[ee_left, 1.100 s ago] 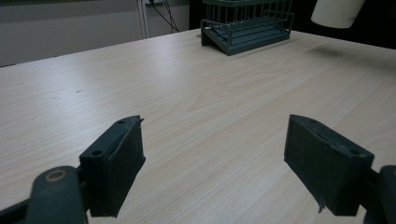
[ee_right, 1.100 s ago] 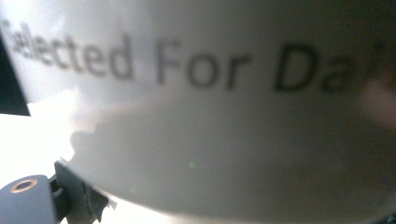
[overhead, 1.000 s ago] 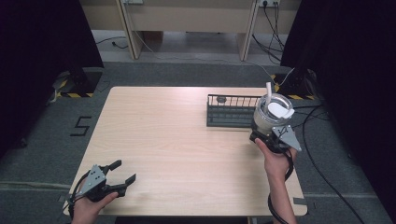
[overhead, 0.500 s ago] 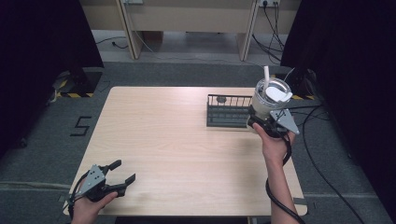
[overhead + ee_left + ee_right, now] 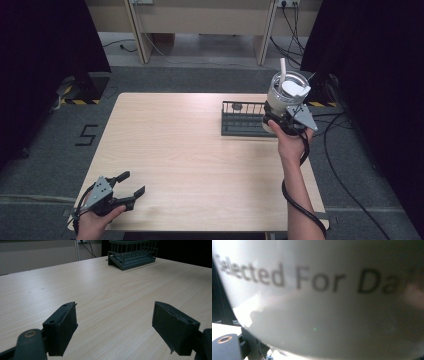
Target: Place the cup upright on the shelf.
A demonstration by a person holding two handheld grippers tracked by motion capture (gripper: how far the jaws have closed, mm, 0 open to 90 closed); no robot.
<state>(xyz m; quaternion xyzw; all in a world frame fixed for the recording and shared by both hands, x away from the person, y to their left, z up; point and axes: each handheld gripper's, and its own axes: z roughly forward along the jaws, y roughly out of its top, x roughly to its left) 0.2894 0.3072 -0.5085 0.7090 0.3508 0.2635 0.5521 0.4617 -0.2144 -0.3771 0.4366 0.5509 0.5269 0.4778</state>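
Pale wooden table [image 5: 190,150], grey carpet [image 5: 45,150] around.

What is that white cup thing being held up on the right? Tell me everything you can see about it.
The cup is a pale, glossy tumbler, plastic by its look, with a white lid tab and a white straw rising at its far rim. Dark lettering on its side reads "Selected For Da", the rest cut off. It stands about upright, lifted above the table's far right end, over the dark wire rack. The right gripper grips its lower part.
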